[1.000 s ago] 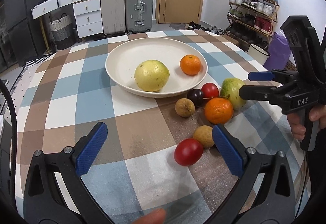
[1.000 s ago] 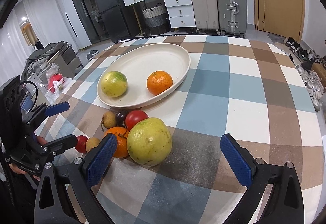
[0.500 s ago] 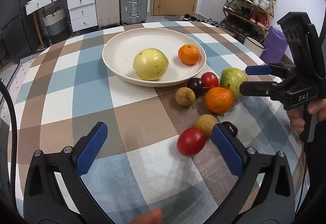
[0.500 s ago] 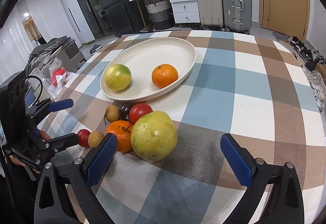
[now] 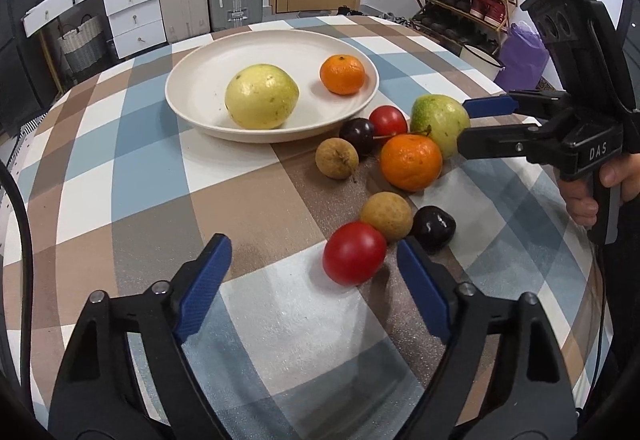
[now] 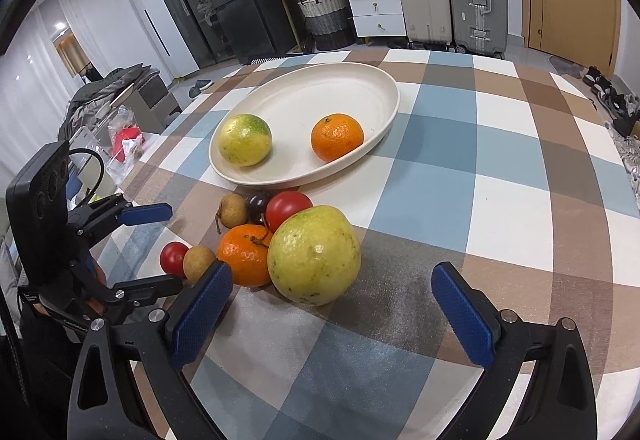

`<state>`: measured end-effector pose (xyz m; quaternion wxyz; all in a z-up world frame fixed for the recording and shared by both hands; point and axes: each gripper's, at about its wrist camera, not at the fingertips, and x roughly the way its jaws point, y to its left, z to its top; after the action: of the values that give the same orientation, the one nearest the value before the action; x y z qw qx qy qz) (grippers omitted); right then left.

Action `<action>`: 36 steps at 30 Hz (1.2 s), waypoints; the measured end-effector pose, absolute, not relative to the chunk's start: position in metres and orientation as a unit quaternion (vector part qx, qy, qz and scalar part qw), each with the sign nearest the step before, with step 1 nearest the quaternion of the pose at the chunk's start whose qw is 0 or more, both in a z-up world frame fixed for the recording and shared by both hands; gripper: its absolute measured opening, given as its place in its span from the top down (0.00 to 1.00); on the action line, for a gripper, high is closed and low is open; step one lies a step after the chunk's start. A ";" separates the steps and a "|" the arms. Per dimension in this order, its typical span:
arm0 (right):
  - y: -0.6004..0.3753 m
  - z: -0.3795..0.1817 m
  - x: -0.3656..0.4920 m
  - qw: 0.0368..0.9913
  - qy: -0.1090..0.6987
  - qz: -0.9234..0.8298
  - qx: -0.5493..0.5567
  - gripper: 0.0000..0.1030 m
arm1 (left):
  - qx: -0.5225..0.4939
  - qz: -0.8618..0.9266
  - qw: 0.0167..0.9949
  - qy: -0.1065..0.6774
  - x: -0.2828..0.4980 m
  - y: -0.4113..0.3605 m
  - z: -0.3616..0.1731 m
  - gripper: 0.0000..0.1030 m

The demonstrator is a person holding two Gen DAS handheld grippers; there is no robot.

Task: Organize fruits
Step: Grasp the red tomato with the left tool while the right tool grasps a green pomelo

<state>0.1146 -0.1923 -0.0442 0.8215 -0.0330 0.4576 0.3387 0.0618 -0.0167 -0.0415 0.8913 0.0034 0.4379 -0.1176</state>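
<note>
Both grippers have come closer to the loose fruit than they were a moment ago, and a dark plum (image 5: 434, 228) that was hidden now shows. The big green fruit (image 6: 314, 255) sits on the table (image 6: 500, 167), just ahead of the right gripper (image 6: 330, 316) and a little to its left side, so it is not yet between the blue pads. The right gripper is spread wide and holds nothing. It looks like this hand is nearest the green fruit and may only need to go forward and a bit left to get around it. The fruit is nearly round, so any angle should do. An orange (image 6: 245, 255) touches the green fruit on its left, and a red tomato (image 6: 287, 208) is just behind, so they could roll if bumped. The left gripper (image 5: 314, 278) is also spread wide and empty, with a small tomato (image 5: 354, 253) just ahead of it, close to its right pad. A brown fruit (image 5: 386, 215) sits behind that. Farther back, the plate (image 5: 200, 107) holds a yellow fruit (image 5: 261, 95) and another orange.
</note>
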 end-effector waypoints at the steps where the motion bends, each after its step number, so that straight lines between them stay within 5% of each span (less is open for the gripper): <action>1: -0.192 -0.045 0.115 0.821 0.458 0.340 -0.032 0.02 | 0.003 -0.118 0.890 0.441 0.062 -0.017 -0.043 0.25; 10: -0.189 -0.047 0.114 0.814 0.461 0.352 -0.029 0.09 | 0.000 -0.143 0.888 0.437 0.059 -0.019 -0.043 0.43; 16: -0.188 -0.049 0.115 0.812 0.462 0.356 -0.025 0.20 | -0.010 -0.167 0.885 0.434 0.057 -0.021 -0.042 0.73; 27: -0.187 -0.048 0.114 0.812 0.455 0.366 -0.016 0.51 | -0.015 -0.169 0.888 0.427 0.056 -0.021 -0.037 0.74; 36: -0.186 -0.046 0.112 0.817 0.444 0.366 -0.025 0.52 | -0.018 -0.168 0.892 0.419 0.054 -0.018 -0.031 0.74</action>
<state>0.1117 -0.1862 -0.0460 0.8174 -0.0247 0.4441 0.3660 0.0537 -0.0178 -0.0314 0.8919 -0.0177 0.4194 -0.1683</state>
